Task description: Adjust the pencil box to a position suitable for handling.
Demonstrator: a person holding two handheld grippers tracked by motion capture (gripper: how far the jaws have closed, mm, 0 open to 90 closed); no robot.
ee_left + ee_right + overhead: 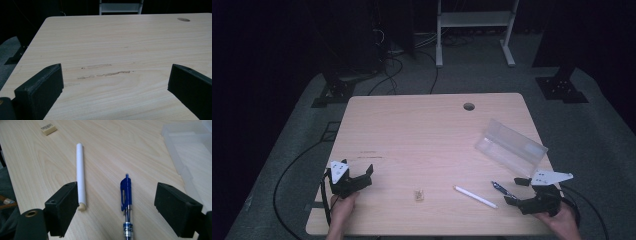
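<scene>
Blue pen [126, 195] between spread right claw [117, 207] jaws (untouched) | left claw [115, 85] spread, empty

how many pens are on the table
2. A white pen lies by the near edge of the table, left of the right gripper. A blue pen lies between that gripper's open jaws, untouched. None seems hidden.

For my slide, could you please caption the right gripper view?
Open right gripper over a blue pen, beside a white pen.
</scene>
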